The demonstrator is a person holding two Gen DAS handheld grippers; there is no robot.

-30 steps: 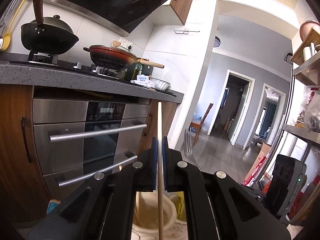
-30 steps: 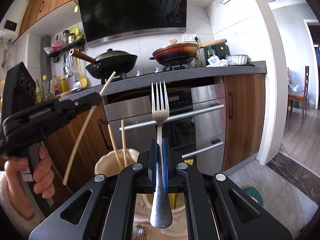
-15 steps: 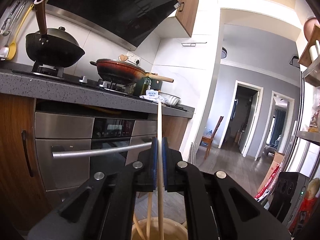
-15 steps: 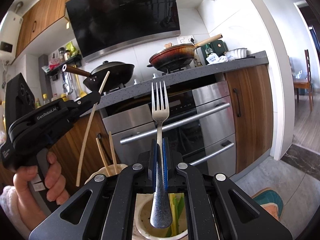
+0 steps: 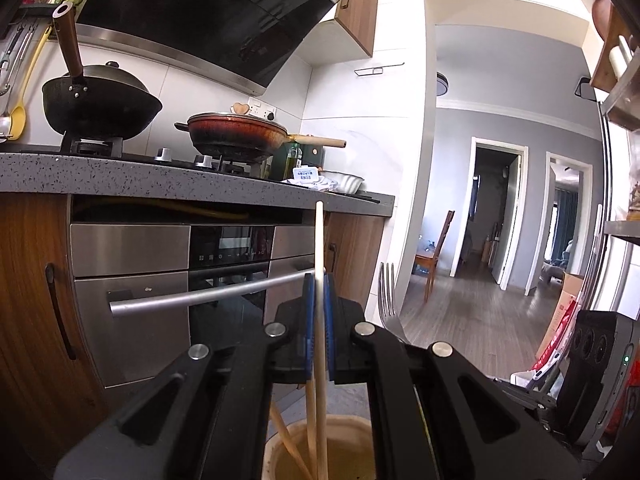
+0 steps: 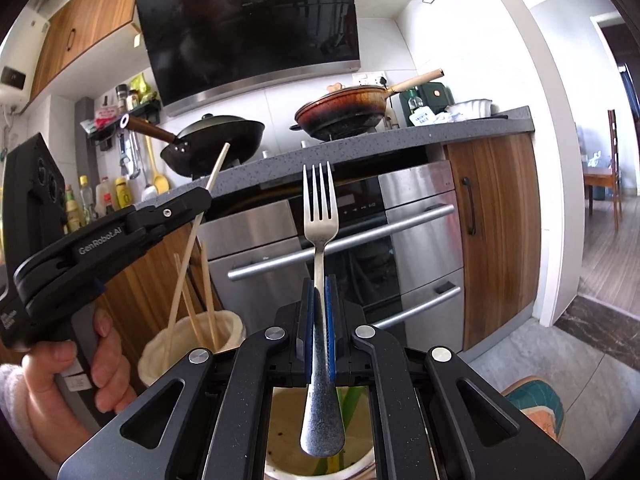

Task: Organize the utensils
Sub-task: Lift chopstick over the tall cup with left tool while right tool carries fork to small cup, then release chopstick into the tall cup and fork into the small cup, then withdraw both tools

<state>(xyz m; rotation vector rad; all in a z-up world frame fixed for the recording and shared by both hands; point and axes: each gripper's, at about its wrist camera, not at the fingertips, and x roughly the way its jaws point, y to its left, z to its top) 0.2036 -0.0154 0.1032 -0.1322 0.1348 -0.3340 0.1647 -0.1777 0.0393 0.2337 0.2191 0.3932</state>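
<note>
My left gripper (image 5: 318, 280) is shut on a pale wooden chopstick (image 5: 319, 240) held upright; its lower end dips into a cream utensil holder (image 5: 320, 440) that has two other chopsticks (image 5: 288, 436) in it. In the right wrist view the same gripper (image 6: 202, 200), chopstick (image 6: 196, 236) and holder (image 6: 188, 344) show at left. My right gripper (image 6: 319, 284) is shut on a steel fork (image 6: 320, 216), tines up, handle end over a second cream holder (image 6: 316, 468) with green items inside. The fork's tines show in the left wrist view (image 5: 386, 296).
A grey stone counter (image 6: 460, 124) carries a black wok (image 6: 216, 140) and a red pan (image 6: 344, 112) on the hob. A steel oven with bar handles (image 6: 344, 240) is below, with wood cabinets (image 6: 496, 220) beside it. Open floor lies right (image 6: 592, 360).
My left gripper has lowered the chopstick so its end now sits inside the cream holder. My right gripper has come down with the fork over the second holder.
</note>
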